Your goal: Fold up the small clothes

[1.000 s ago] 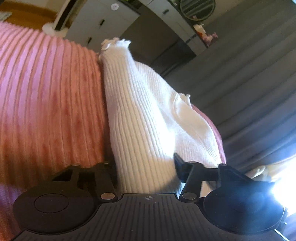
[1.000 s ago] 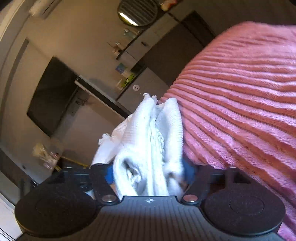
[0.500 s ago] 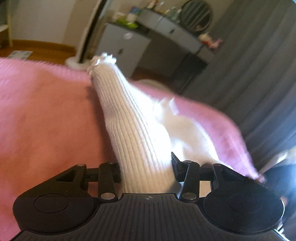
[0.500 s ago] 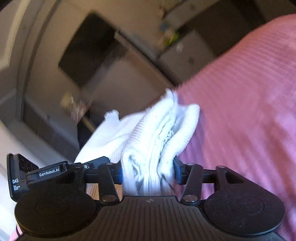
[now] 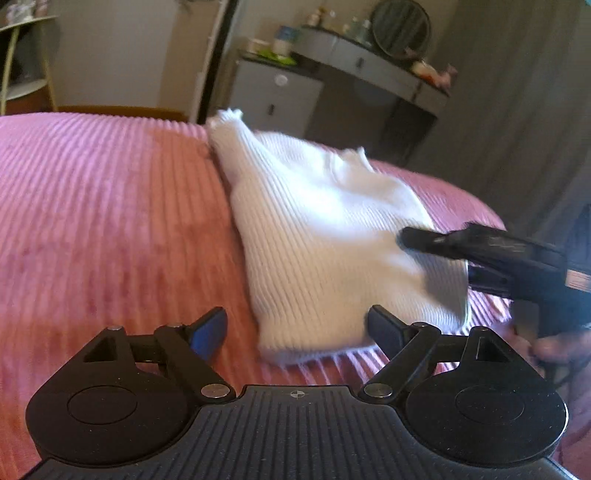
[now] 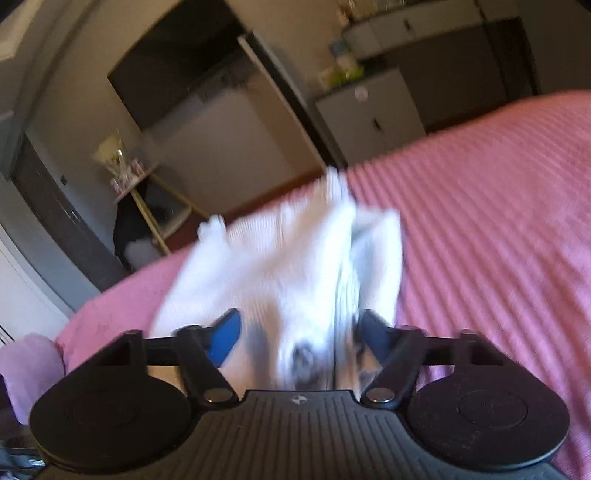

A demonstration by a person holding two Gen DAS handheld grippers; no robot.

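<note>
- A white knitted garment (image 5: pixel 325 243) is seen in the middle of the left wrist view, lying folded on a pink ribbed bed cover (image 5: pixel 110 221).
- The left gripper (image 5: pixel 297 328) is seen at the bottom of that view. Its fingers (image 5: pixel 208 334) are spread wide, and nothing is held between them. The near edge of the garment lies just past the gap.
- The right gripper (image 5: pixel 491 254) is seen at the right edge of the same view as a dark shape. One of its fingers rests on top of the garment's right side.
- In the right wrist view, the garment (image 6: pixel 295 266) is seen in the middle, blurred, with its bunched layers running down between the fingers (image 6: pixel 225 338) of the right gripper (image 6: pixel 299 332).
- The right fingers are spread apart, with a little room on each side of the cloth. The picture is blurred, so it cannot be told if the cloth is touched by them.
- The bed cover (image 6: pixel 480 221) fills the right side of that view.
- A grey cabinet (image 5: pixel 277 96) is seen at the top middle of the left wrist view, behind the bed. A round mirror (image 5: pixel 400 27) is seen at the upper right, above a desk.
</note>
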